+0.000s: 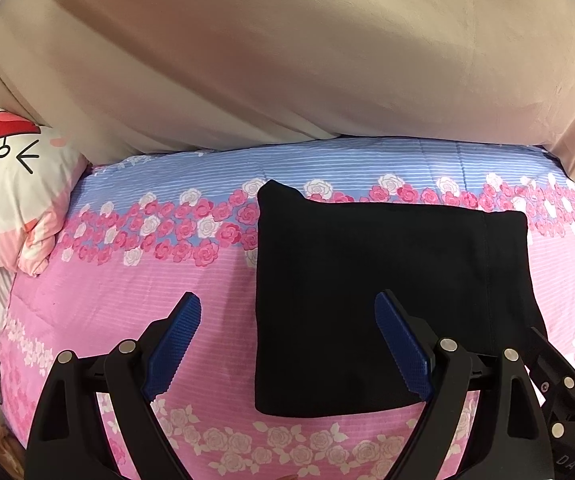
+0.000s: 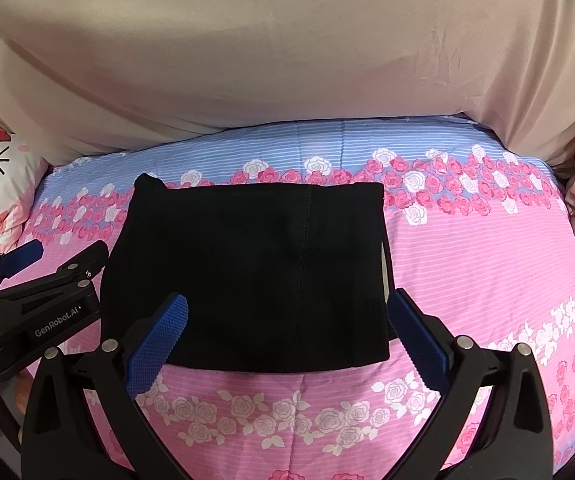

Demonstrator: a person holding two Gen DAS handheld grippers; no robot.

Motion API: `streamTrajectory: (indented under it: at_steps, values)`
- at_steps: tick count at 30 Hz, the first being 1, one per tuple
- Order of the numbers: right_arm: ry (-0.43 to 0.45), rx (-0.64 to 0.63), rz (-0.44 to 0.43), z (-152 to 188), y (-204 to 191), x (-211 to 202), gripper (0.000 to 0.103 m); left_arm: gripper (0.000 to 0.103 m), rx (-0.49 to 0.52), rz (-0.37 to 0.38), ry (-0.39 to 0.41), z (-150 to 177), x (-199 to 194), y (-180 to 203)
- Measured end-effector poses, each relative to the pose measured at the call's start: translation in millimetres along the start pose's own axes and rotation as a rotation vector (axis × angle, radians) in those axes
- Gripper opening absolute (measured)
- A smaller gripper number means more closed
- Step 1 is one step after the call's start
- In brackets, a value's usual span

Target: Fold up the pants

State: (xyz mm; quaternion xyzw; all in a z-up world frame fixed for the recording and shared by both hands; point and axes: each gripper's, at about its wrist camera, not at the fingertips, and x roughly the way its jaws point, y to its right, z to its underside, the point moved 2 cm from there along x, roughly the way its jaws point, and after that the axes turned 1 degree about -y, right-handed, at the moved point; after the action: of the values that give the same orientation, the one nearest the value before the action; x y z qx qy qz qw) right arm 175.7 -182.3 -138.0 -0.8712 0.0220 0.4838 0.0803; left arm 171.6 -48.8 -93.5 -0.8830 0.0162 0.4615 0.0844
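Lying flat on the pink floral quilt, the black pants are folded into a compact rectangle, with one small corner sticking up at the far left. A beige blanket is behind the quilt, and a cartoon pillow is at the left. The left gripper hangs over the left edge of the pants with jaws wide apart, holding nothing. The right gripper is also spread wide above the near edge, empty.
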Motion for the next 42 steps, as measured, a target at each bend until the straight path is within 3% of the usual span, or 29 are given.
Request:
streamTrajectory:
  at_steps: [42]
  values:
    - [-0.003, 0.021, 0.0, 12.4, 8.5, -15.2, 0.098, 0.086, 0.035, 0.008, -0.005, 12.6, -8.5, 11.3]
